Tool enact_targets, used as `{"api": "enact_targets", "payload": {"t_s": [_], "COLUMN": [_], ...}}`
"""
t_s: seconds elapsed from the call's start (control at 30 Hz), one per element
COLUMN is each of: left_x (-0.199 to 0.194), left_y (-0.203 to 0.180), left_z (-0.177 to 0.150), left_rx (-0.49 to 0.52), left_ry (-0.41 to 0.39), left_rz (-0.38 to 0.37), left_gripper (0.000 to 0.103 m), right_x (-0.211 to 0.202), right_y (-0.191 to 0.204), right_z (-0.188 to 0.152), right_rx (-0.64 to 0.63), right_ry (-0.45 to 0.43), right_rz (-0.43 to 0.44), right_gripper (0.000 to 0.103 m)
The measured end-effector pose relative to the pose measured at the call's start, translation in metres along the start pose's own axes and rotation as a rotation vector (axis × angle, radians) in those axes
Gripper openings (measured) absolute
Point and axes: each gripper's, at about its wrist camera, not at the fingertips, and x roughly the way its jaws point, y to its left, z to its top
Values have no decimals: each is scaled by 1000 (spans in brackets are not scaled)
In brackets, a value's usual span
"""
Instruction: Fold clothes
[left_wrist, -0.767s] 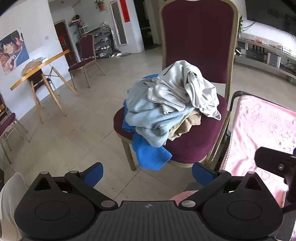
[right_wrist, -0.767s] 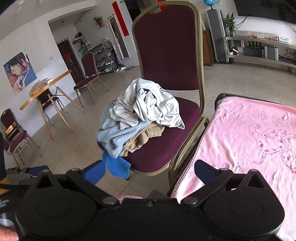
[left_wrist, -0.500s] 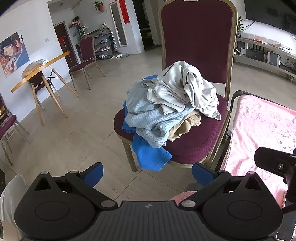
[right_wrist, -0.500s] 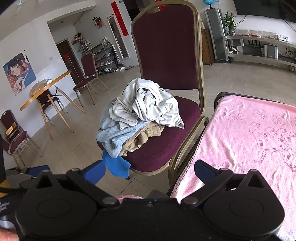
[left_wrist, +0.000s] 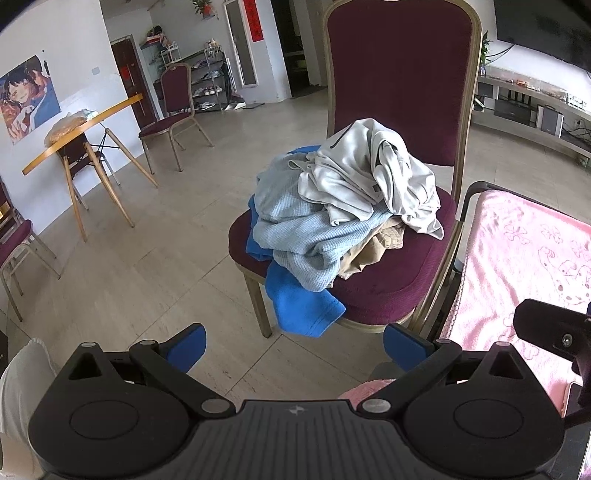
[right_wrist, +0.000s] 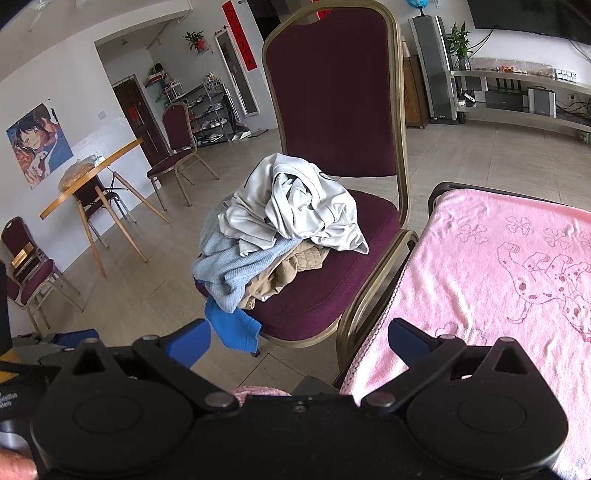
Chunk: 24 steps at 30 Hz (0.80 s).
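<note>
The chair has maroon upholstery and a gold-toned frame. On its seat, the garments are pale grey, light blue with a waffle texture, tan and bright blue. The cloth beside the chair is pink with a printed spotted-dog and bone pattern.

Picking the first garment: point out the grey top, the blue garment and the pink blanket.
grey top (left_wrist: 364, 173), left wrist view, its crumpled middle.
blue garment (left_wrist: 299, 306), left wrist view, the hanging end.
pink blanket (right_wrist: 480, 273), right wrist view, its flat middle.
</note>
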Motion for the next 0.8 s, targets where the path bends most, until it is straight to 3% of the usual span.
{"api": "enact_targets", "payload": {"t_s": [0.8], "left_x": [1], "left_y": [3], "left_z": [1], "left_rx": [-3], "left_ry": [3], "left_rz": [0], "left_gripper": [102], "right_x": [1], "right_y": [-1], "right_z": [-1], "right_rx": [5], "right_ry": [6], "right_rz": [5], "right_gripper": [103]}}
